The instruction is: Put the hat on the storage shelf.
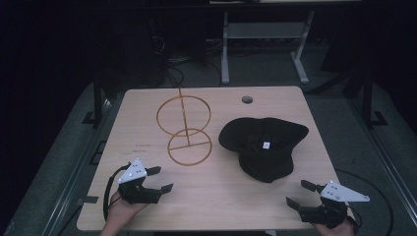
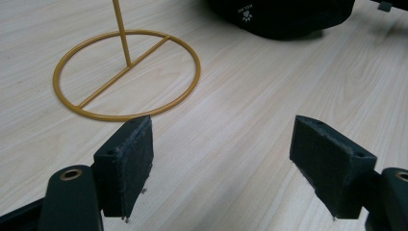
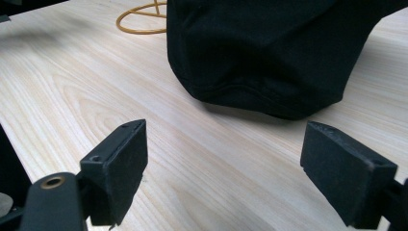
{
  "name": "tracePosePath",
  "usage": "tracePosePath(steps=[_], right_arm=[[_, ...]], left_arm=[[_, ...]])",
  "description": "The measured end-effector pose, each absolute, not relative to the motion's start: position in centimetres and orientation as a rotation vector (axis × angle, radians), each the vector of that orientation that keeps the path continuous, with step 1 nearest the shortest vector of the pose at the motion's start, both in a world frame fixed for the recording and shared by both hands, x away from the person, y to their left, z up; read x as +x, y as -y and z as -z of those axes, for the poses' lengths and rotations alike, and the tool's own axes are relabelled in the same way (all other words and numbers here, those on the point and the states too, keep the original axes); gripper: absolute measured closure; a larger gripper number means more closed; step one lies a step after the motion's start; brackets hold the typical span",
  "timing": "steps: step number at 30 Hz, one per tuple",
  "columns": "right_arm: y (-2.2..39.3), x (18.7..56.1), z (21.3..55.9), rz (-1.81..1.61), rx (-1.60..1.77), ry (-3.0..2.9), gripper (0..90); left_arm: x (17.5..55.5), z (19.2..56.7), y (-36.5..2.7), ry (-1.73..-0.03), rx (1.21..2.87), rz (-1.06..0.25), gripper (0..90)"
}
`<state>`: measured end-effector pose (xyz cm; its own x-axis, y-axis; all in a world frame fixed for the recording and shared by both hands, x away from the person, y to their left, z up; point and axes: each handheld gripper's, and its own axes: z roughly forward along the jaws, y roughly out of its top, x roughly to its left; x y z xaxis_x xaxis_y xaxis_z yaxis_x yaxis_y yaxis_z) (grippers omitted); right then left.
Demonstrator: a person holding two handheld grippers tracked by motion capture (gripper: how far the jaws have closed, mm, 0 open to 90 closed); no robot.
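1. Left tool (image 1: 158,179) rests at the near left corner of the tabletop (image 1: 147,206), its jaws spread wide with nothing between them. Right tool (image 1: 299,192) sits at the near right corner, jaws also spread and holding nothing.
2. Between the two tools the wooden tabletop is bare, so nothing stands in the way of either one. A small round hole (image 1: 247,100) is in the tabletop near the far edge.
3. A gold wire stand (image 1: 189,146) stands left of the middle: a flat ring base with a cross bar, a thin upright rod, and a second ring on top.
4. In the left gripper view the upright rod is cut off by the top edge, and the upper ring is out of frame. In the right gripper view the stand is partly hidden behind the hat.
5. A black hat (image 1: 265,147) lies right of the middle, near the stand but apart from it. A small white label shows on it; its text is too small to read.
6. The hat lies just ahead of the right tool, not touching it. The stand's base lies ahead of the left tool, also apart.
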<state>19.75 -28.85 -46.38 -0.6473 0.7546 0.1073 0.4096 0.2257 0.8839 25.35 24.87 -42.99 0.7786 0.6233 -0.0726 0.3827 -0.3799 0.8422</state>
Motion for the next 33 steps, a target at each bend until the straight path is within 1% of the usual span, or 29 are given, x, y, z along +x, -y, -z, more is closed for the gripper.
tracePosePath(steps=[8, 13, 18, 26, 33], right_arm=[[29.0, 19.8, 46.4, -1.403, 1.086, -2.164, 14.9], [29.0, 19.6, 46.4, -1.398, 1.082, -2.172, 14.9], [28.9, 19.5, 46.3, -1.391, 1.080, -2.168, 14.9], [28.9, 19.2, 46.0, -1.410, 1.080, -2.153, 14.9], [29.0, 19.1, 46.1, -1.417, 1.083, -2.158, 14.9]], left_arm=[[25.4, 43.1, -24.3, -0.741, 2.016, -0.299, 22.9], [25.0, 42.8, -23.9, -0.698, 2.053, -0.311, 22.9], [24.4, 42.2, -23.2, -0.658, 2.048, -0.292, 22.9], [24.4, 41.1, -20.7, -0.588, 2.054, -0.252, 23.0], [25.1, 39.9, -18.0, -0.525, 2.060, -0.248, 23.0]])
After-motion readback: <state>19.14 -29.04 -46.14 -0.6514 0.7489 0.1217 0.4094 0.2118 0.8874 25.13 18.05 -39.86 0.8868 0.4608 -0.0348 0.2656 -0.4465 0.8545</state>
